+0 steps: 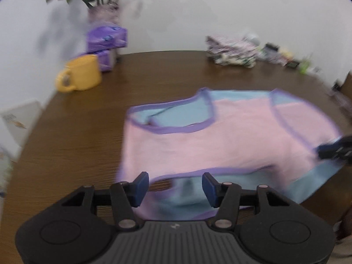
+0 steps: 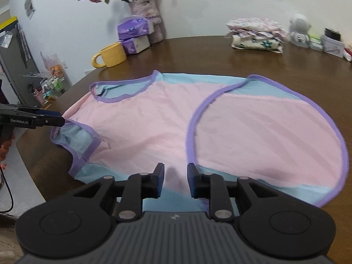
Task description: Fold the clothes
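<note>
A pink sleeveless top (image 1: 231,136) with purple trim and a light blue inner side lies flat on the brown table (image 1: 88,132). In the left wrist view my left gripper (image 1: 175,187) hangs over the top's near armhole, jaws open and nothing pinched between them. The right gripper (image 1: 330,149) shows at the garment's right edge. In the right wrist view the top (image 2: 154,121) spreads out ahead, and my right gripper (image 2: 176,180) stands open over its near hem, with pink cloth visible through the gap. The left gripper (image 2: 58,118) sits by the armhole at the left.
A yellow mug (image 2: 111,55), purple tissue packs (image 2: 134,30) and a vase of flowers (image 2: 146,11) stand at the back left. A stack of folded floral clothes (image 2: 257,35) and small items (image 2: 332,41) line the back right. The table's curved edge (image 2: 33,160) runs close on the left.
</note>
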The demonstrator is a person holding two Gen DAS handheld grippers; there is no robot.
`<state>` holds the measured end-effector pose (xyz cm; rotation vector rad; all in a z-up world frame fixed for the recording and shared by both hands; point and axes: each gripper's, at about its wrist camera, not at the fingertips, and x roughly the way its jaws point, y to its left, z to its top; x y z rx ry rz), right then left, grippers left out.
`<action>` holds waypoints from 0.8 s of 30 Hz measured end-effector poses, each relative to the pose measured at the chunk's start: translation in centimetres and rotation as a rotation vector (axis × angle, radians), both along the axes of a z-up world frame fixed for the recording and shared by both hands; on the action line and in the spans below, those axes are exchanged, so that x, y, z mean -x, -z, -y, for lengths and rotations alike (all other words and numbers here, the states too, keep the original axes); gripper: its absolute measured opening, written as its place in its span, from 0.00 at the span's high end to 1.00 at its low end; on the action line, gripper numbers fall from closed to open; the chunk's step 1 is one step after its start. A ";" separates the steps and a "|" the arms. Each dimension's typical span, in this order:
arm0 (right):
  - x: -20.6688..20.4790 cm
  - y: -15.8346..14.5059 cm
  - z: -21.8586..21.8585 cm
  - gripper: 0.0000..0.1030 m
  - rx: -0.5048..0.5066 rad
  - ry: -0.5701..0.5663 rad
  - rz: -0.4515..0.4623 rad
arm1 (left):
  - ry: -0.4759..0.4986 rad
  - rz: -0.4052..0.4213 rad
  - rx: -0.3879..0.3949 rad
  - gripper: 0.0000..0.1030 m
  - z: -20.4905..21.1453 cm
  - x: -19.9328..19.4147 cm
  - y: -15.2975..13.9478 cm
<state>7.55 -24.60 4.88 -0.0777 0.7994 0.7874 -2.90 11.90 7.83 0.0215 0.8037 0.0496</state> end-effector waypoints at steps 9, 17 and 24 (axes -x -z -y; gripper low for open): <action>0.3 1.0 -2.1 0.74 0.015 -0.005 0.019 | 0.086 -0.022 -0.228 0.98 0.5 -1.1 1.9; 0.6 1.2 -1.9 0.74 0.031 0.004 0.038 | 0.031 -0.022 -0.204 0.94 -1.0 -1.0 2.8; 0.4 0.6 -1.4 0.73 -0.028 0.021 0.016 | 0.057 0.105 -0.035 0.51 0.1 -0.2 0.1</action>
